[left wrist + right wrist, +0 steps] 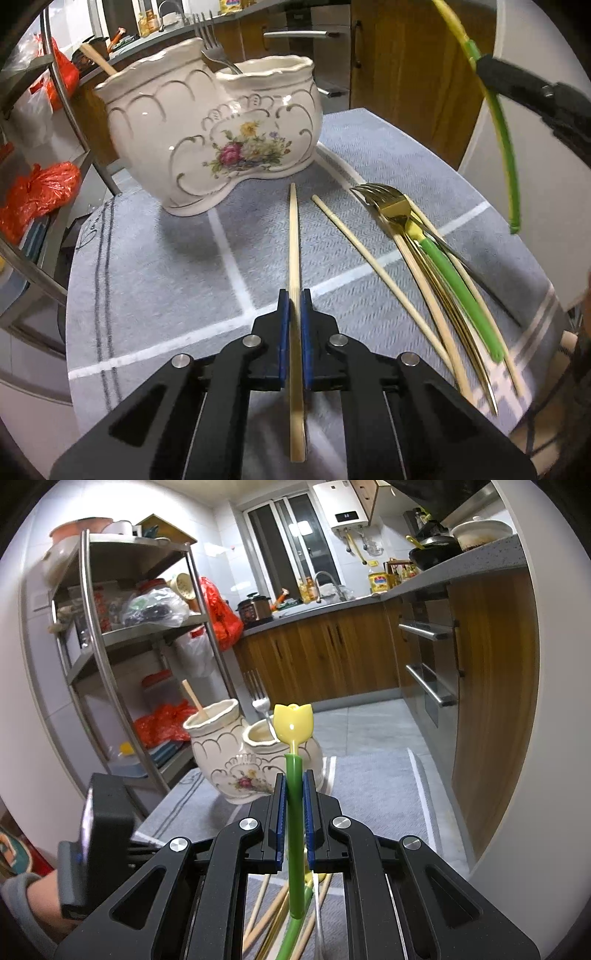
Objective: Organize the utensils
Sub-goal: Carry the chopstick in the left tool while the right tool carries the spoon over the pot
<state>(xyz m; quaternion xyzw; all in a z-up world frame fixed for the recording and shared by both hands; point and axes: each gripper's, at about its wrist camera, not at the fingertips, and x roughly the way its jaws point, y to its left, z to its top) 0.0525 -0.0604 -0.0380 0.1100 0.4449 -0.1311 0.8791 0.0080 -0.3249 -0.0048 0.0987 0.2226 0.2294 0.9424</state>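
Left gripper (294, 295): its blue pads are closed on a single wooden chopstick (294, 258), held low over the table; the stick runs straight away from the camera, its far tip close to the holder's base.
Right gripper (294, 775): clamped on the green handle of a tulip spoon (294, 812), raised above the table; the yellow tulip-shaped bowl points up and away, in front of the holder's right cup. In the left wrist view it shows at far right, holding the green-and-yellow handle in the air (the fisheye bends it into an arc).
Holder (207, 133): a cream ceramic piece with two joined cups, gilt scrollwork and a flower spray, standing at the far left of the table cloth (155, 266).
Left cup: a wooden chopstick end (98, 57) leans out of it.
Right cup: a silver fork (210, 37) stands in it, tines up.
Loose chopstick (369, 266): lies on the cloth just right of the held one, apart from it.
Pile (436, 266): to the near right, a gold fork, a second green-handled utensil and more chopsticks lie bundled together, overlapping.
Cloth: grey with white stripes, covering the table.
Background: a metal rack (122, 635) with red bags at left, wooden cabinets (325, 653) far behind.
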